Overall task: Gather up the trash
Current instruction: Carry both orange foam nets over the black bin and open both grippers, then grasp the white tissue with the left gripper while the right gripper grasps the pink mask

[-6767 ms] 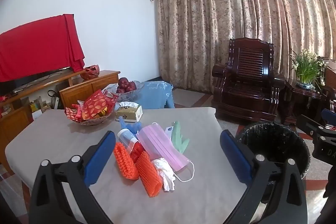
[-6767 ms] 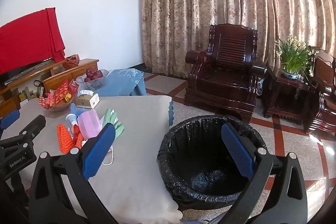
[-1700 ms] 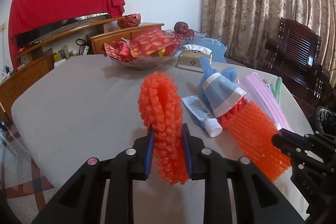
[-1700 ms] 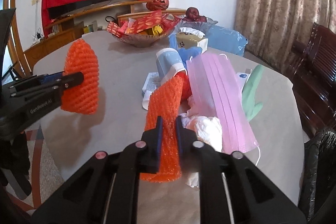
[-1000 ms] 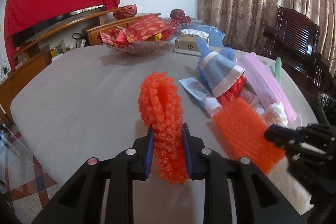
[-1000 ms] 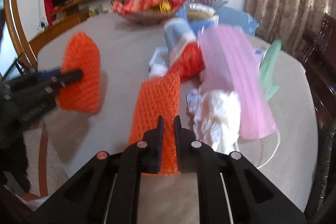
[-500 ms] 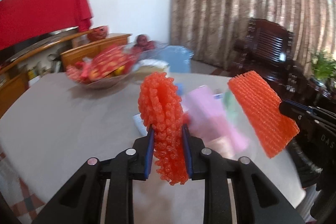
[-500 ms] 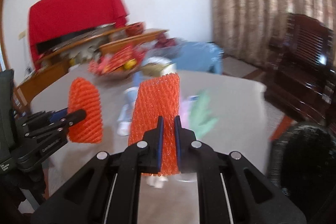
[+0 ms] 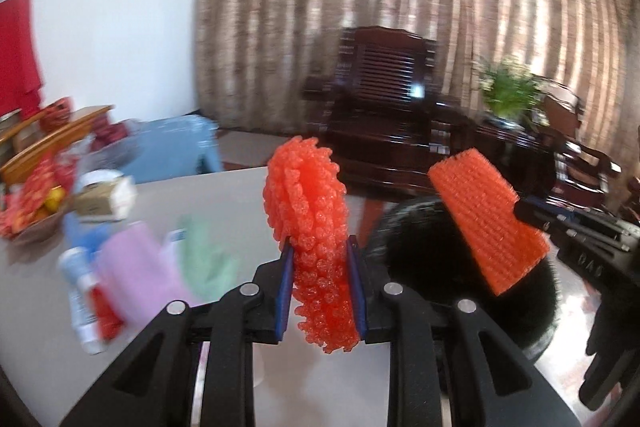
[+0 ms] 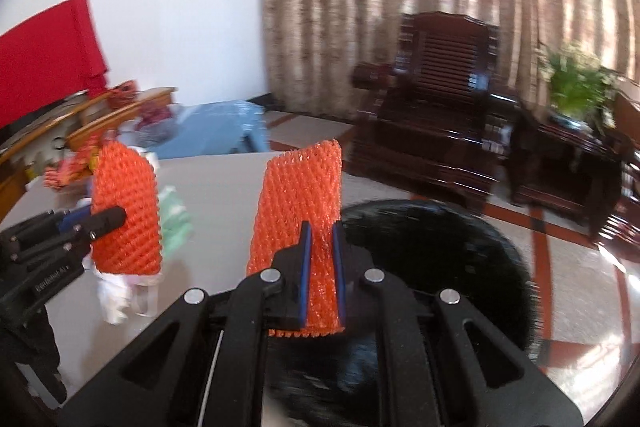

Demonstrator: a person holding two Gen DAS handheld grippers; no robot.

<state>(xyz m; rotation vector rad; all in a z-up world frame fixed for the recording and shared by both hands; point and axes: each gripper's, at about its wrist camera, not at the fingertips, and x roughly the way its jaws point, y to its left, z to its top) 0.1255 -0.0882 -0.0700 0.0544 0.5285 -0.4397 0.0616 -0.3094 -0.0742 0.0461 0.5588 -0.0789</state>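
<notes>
Now that both nets have swung from the table (image 9: pixel 224 195) toward the bin (image 10: pixel 432 239), the left gripper (image 9: pixel 320 291) clamps one net (image 9: pixel 308 203), the right gripper (image 10: pixel 322 267) the other net (image 10: pixel 300 195), ready for release.

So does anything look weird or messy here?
Nothing broken or spilled. Each claw, left and right, pinches an orange foam net near the black bin. Leftover trash lies heaped on the table.
</notes>
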